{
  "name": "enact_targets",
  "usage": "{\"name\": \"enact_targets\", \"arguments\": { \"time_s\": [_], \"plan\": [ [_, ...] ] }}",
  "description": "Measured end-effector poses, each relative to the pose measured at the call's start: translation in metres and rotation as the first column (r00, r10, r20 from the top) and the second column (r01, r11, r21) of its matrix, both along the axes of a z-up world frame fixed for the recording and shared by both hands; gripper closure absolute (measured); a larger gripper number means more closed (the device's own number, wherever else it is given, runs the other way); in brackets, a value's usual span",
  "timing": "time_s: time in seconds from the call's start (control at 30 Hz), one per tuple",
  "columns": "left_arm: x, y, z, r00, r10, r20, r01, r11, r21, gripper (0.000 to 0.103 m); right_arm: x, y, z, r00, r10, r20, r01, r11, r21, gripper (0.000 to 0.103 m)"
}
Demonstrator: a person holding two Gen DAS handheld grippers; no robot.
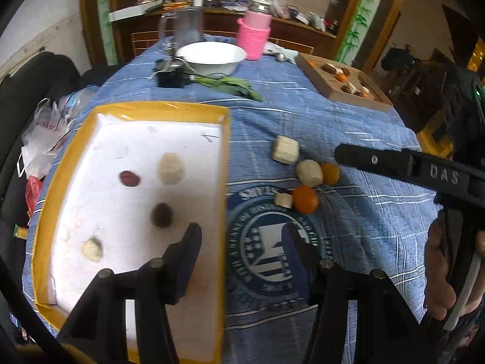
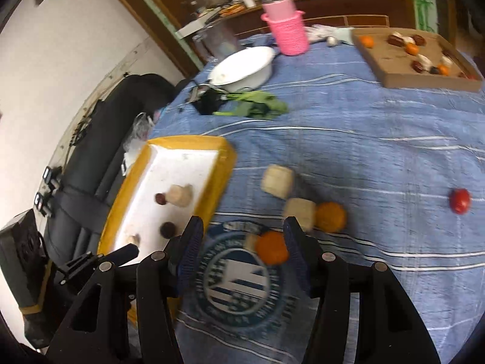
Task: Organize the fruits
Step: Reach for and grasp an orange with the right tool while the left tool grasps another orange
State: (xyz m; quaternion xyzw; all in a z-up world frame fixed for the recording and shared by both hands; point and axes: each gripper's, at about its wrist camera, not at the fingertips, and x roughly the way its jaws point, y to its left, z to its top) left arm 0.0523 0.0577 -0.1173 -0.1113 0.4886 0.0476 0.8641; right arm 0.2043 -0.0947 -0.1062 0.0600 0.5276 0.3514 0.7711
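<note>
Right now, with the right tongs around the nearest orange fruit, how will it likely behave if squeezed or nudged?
The orange fruit looks round and smooth, so it probably rolls on the tablecloth if nudged. The open right tongs may squirt it toward the pale cube unless centred.

- A tray (image 1: 45, 212) is lying on the table (image 1: 348, 127) at 9 o'clock, holding four pieces.
- Loose fruits (image 1: 304, 199) are sitting at 3 o'clock of it.
- A bowl (image 1: 211, 56) is standing at 12 o'clock.
</note>
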Motion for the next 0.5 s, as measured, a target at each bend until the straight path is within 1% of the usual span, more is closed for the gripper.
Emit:
{"name": "enact_targets", "arguments": {
  "time_s": [0.1, 0.23, 0.37, 0.5],
  "plan": [
    [0.004, -0.013, -0.002, 1.0, -0.023, -0.01, 0.023, 1.0, 0.004, 0.045, 0.011, -0.016, -0.004, 0.999, -0.039, 0.003, 0.039, 0.999, -0.014, 0.049],
    [0.008, -0.028, -0.006, 0.999, -0.043, -0.021, 0.044, 0.999, 0.004, 0.045, 0.025, -0.031, -0.016, 0.998, -0.068, -0.015, 0.068, 0.998, 0.003, 0.049],
    [0.017, -0.041, -0.014, 0.997, -0.059, -0.045, 0.06, 0.998, 0.008, 0.045, 0.03, -0.036, -0.027, 0.995, -0.102, 0.001, 0.102, 0.994, -0.023, 0.049],
    [0.031, -0.053, -0.021, 0.995, -0.082, -0.064, 0.082, 0.997, 0.003, 0.045, 0.035, -0.037, -0.04, 0.995, -0.091, -0.034, 0.091, 0.996, -0.012, 0.056]
  ]
}}
